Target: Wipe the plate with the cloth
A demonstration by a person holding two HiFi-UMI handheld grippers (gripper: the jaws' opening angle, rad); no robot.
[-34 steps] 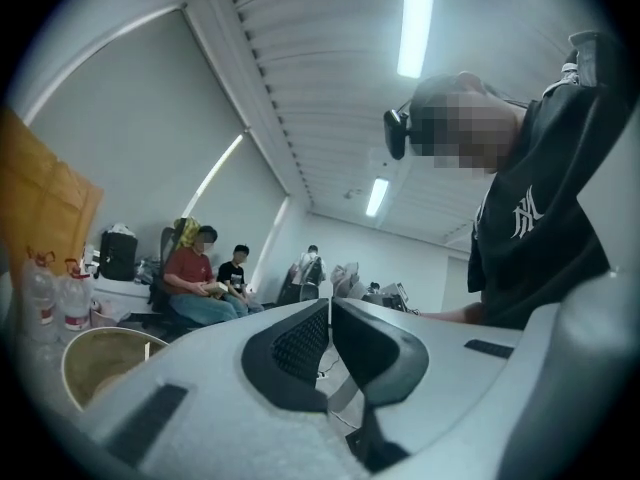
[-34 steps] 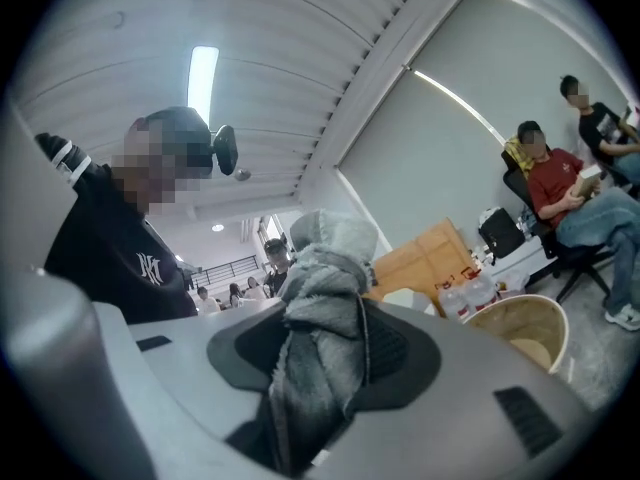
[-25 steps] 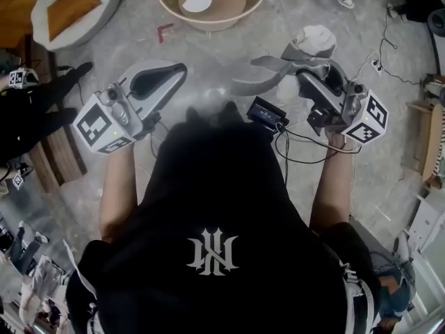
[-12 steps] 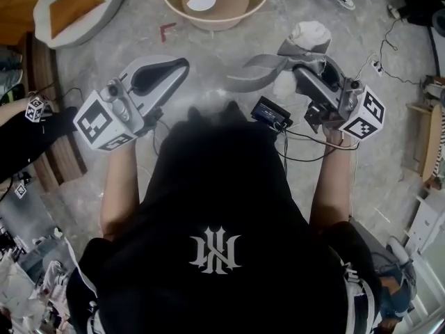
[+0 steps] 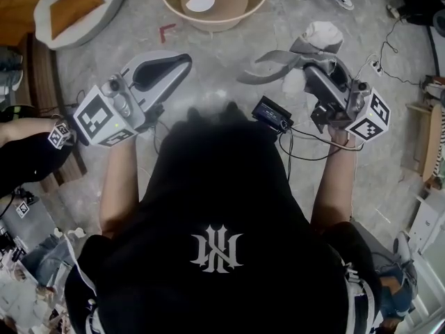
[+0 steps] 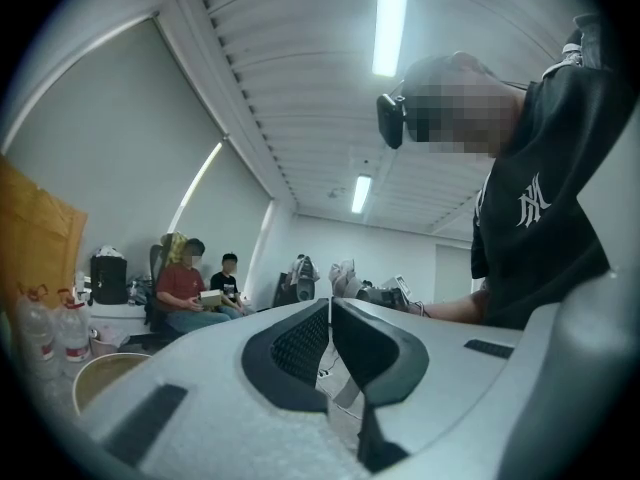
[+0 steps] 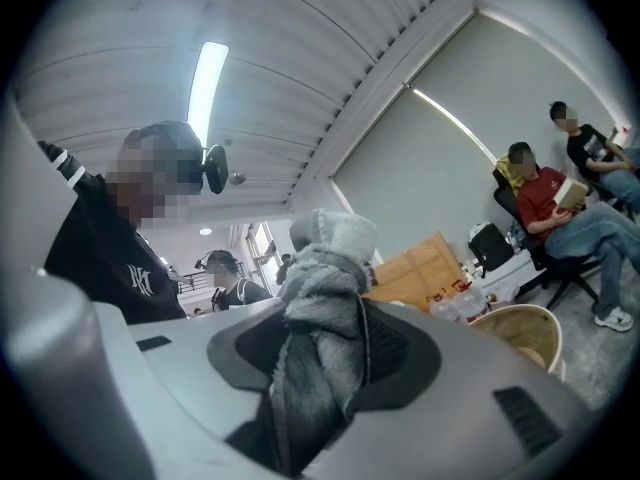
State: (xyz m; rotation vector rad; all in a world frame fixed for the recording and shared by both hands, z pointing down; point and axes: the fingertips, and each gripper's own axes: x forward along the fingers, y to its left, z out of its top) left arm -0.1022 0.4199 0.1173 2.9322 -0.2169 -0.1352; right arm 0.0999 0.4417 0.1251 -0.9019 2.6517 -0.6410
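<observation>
**Right hand-held gripper** (image 7: 322,320): jaws clamped on the cloth (image 7: 330,243). The cloth is a grey-and-white bunch standing up past the tips, its length running along the jaws. I read this hand-held gripper as pitched upward, since its own view takes in ceiling and far wall.

**Left hand-held gripper** (image 6: 328,313): jaws together with nothing between them, also pitched upward. In the head view it is held out in front of the person's body on the left side.

**Plate** (image 5: 200,0): I take the small white disc to be the plate. It lies flat inside a tan bowl (image 5: 240,16) on the floor (image 5: 208,54). It is round, so it has no long axis to line up with.

**Key relation:** in the head view the plate lies ahead of both hand-held grippers. It is forward and to the left of the cloth, and well apart from it. The left tip looks the nearer of the two, but the cloth is on the right.

**Judgement:** wiping has not begun. The coming move calls for the right hand-held gripper to travel forward and leftward and tip downward, so the cloth's free end goes over the bowl's rim onto the plate. The rim could catch the cloth on the way in.
</observation>
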